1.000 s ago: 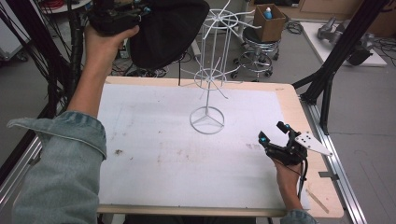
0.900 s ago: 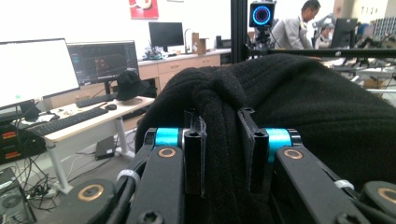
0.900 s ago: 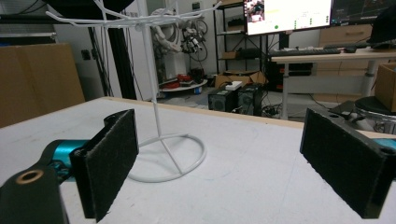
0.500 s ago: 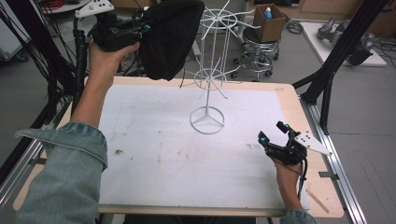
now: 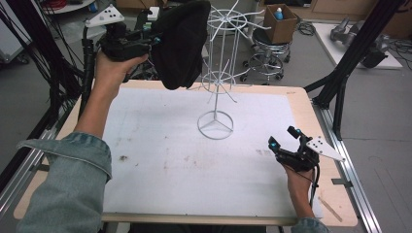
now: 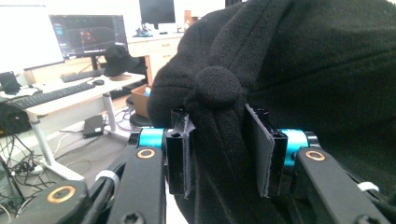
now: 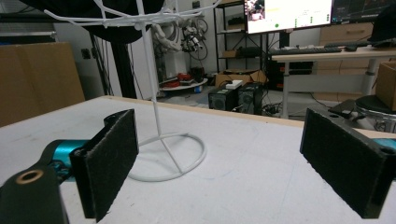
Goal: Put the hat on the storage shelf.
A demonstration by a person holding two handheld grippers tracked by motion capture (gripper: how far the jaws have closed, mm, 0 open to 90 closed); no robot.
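Observation:
A black cap (image 5: 182, 43) with a fabric button on its crown hangs in the air over the table's far left. My left gripper (image 5: 158, 39) is shut on it; in the left gripper view the pads (image 6: 264, 154) pinch the cap (image 6: 289, 70) just below the button, around my left gripper's midpoint (image 6: 222, 149). The cap hangs right beside the top ring of a white wire rack (image 5: 221, 73), which stands on a round base at the table's middle. My right gripper (image 5: 283, 137) rests open near the right edge, pointing at the rack (image 7: 156, 116), with nothing between its jaws (image 7: 233, 158).
A white mat (image 5: 170, 165) covers most of the wooden table. Black frame posts (image 5: 350, 63) rise at the right rear and at the left. A stool (image 5: 267, 58) and a cardboard box (image 5: 282, 22) stand on the floor behind the table.
My left hand has carried the cap a little right and lower, closer to the rack's top. The right gripper has stayed where it was.

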